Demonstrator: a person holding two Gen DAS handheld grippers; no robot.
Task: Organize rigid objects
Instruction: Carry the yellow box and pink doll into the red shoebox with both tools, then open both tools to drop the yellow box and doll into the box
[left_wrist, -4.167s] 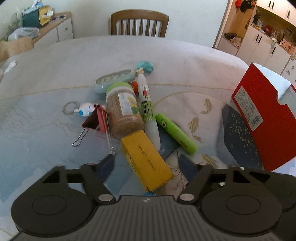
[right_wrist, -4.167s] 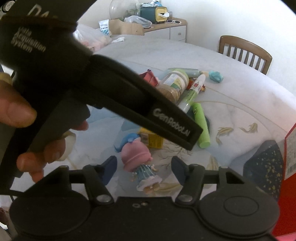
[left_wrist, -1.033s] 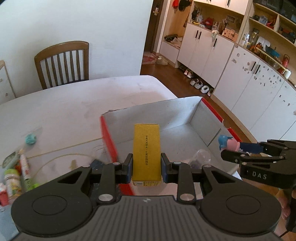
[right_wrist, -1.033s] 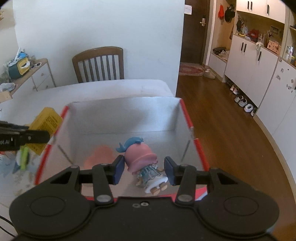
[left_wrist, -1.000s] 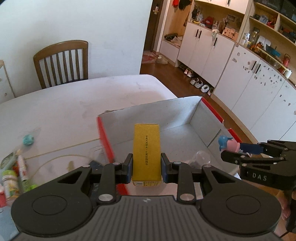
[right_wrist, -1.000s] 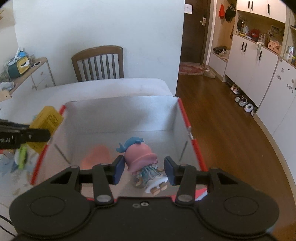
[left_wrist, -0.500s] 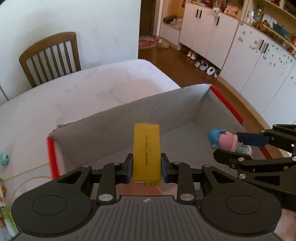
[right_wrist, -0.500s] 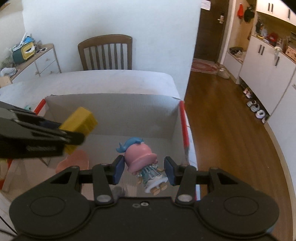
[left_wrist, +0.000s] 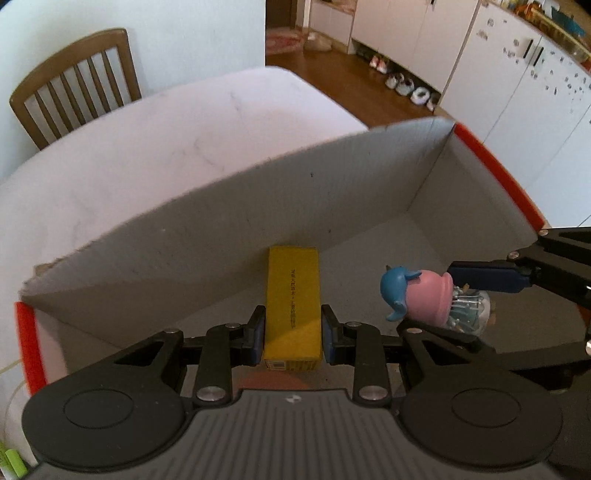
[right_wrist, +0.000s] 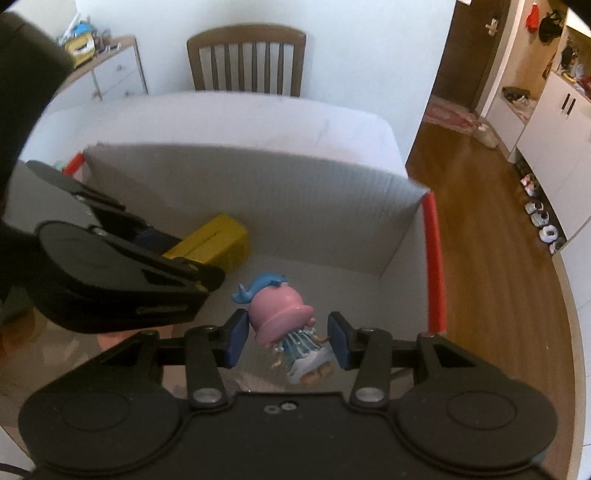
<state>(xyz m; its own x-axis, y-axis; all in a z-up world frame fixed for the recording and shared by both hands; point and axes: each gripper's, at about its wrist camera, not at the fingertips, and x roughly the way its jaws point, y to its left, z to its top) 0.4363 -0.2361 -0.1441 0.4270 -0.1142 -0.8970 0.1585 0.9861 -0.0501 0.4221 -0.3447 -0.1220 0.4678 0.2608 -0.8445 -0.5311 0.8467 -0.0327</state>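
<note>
My left gripper (left_wrist: 292, 334) is shut on a yellow box (left_wrist: 292, 295) and holds it low inside the open cardboard box (left_wrist: 240, 199) with red edges. The yellow box also shows in the right wrist view (right_wrist: 212, 245). My right gripper (right_wrist: 286, 341) is shut on a pink doll with a blue whale hat (right_wrist: 284, 317), also inside the cardboard box (right_wrist: 266, 184). The doll shows in the left wrist view (left_wrist: 424, 293), to the right of the yellow box. The two grippers are close side by side.
The cardboard box stands near the right end of the white table (left_wrist: 147, 140). A wooden chair (right_wrist: 245, 61) stands behind the table. Green items (left_wrist: 13, 461) lie at the far left. Wooden floor (right_wrist: 491, 229) and white cabinets lie to the right.
Both grippers have moved forward and down into the cardboard box, each keeping its grip on its object. The yellow box and the doll now sit lower and nearer the far wall.
</note>
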